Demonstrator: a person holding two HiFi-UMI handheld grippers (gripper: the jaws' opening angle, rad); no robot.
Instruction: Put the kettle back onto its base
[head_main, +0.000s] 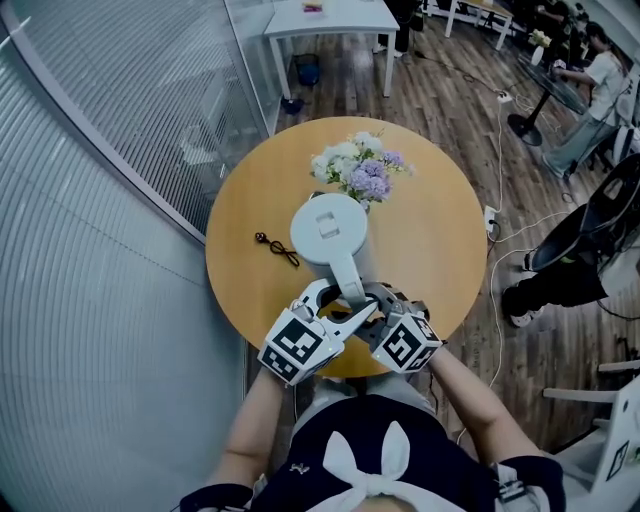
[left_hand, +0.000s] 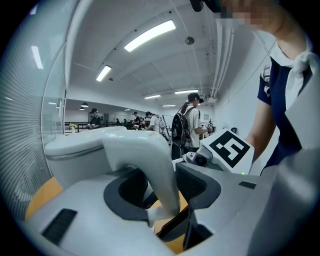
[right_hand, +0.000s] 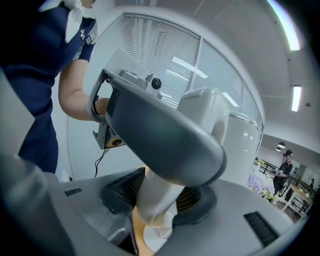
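Note:
A white kettle (head_main: 328, 230) stands near the middle of the round wooden table (head_main: 435, 235), with its handle (head_main: 347, 280) pointing toward me. No separate base shows in the head view; the kettle's body covers whatever is under it. My left gripper (head_main: 338, 303) is shut on the handle (left_hand: 155, 170) from the left, and its pads press both sides. My right gripper (head_main: 372, 300) is shut on the same handle (right_hand: 165, 195) from the right, just below the left one. A white disc (right_hand: 152, 235) shows under the handle's foot; I cannot tell what it is.
A bunch of white and purple flowers (head_main: 360, 165) stands right behind the kettle. A small dark looped object (head_main: 278, 248) lies on the table to its left. A glass partition (head_main: 120, 120) runs along the left. Cables (head_main: 500, 215) and a seated person's legs (head_main: 560, 280) are at the right.

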